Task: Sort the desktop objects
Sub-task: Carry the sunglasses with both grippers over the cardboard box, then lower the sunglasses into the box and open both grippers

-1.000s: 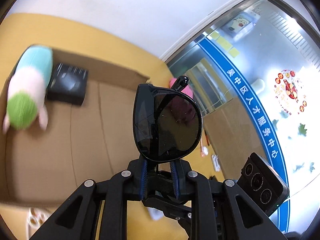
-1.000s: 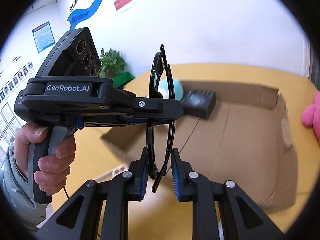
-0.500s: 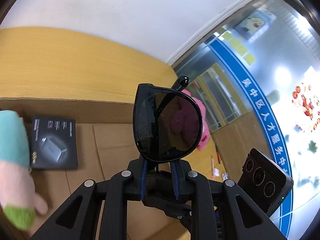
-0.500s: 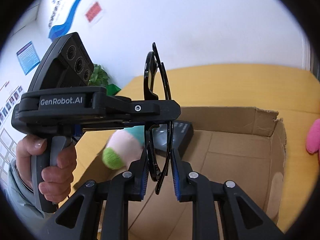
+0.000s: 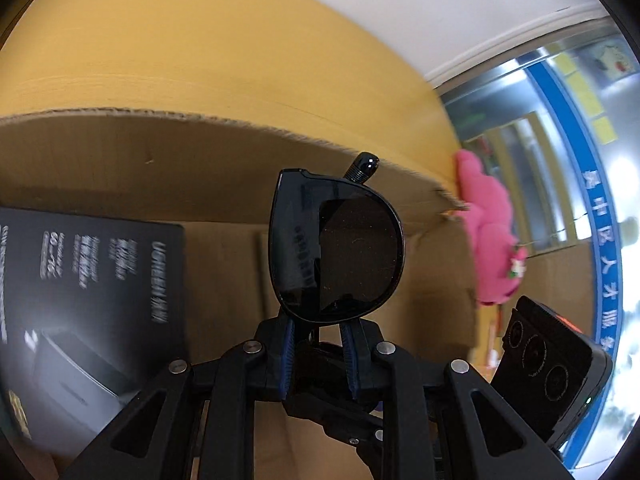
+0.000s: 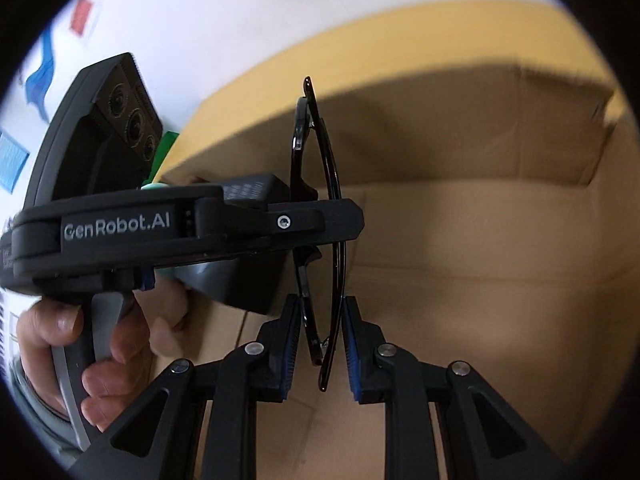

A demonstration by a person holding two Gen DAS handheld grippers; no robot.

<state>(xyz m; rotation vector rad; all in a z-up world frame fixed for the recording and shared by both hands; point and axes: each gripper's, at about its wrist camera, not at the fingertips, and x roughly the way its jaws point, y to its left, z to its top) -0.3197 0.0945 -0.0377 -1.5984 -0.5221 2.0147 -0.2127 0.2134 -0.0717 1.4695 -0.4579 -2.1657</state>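
Black folded sunglasses [image 5: 340, 248] are held by both grippers inside an open cardboard box [image 5: 208, 164]. My left gripper [image 5: 318, 344] is shut on the lower rim of the sunglasses. In the right wrist view my right gripper [image 6: 320, 336] is closed around the same sunglasses [image 6: 316, 216], seen edge-on, with the left gripper body [image 6: 192, 232] crossing in front. A black product box [image 5: 92, 312] lies on the box floor at the left.
A pink plush toy [image 5: 492, 248] sits outside the box's right wall on the yellow table [image 5: 200, 40]. A bit of a teal plush [image 6: 154, 187] peeks behind the left gripper. The box floor [image 6: 480, 320] to the right is bare cardboard.
Both grippers have carried the sunglasses down and forward into the cardboard box. The box walls and black product box now loom much larger; the teal-and-pink plush has left the left wrist view.
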